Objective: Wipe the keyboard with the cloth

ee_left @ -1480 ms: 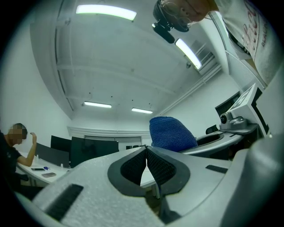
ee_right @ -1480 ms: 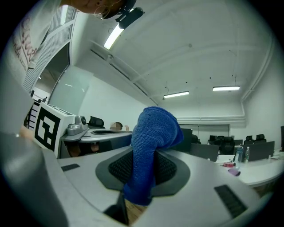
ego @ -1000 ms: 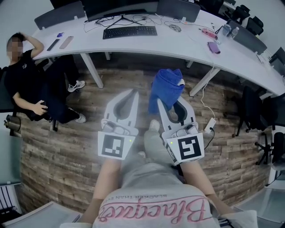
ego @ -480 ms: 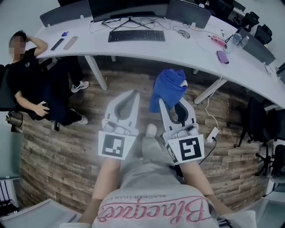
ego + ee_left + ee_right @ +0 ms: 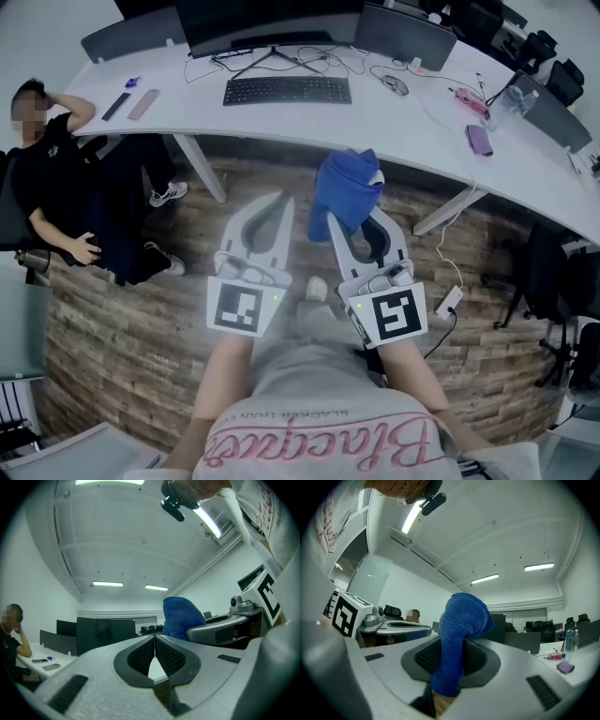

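Nearest, a pale shirt (image 5: 319, 441) carried pink script, upside down from here and not safely readable. Each gripper's cube bore only black square markers. Just beyond, the left gripper (image 5: 281, 197) had its jaws pressed together on nothing. The right gripper (image 5: 353, 217) was clamped on a blue towelling cloth (image 5: 345, 187), bunched above its jaws. Both hung over wood-plank floor (image 5: 141, 319), short of the curved white desk (image 5: 394, 122). The black keyboard (image 5: 287, 90) lay far across it, untouched. By my judgement the cloth was in hand and all the wiping was left.
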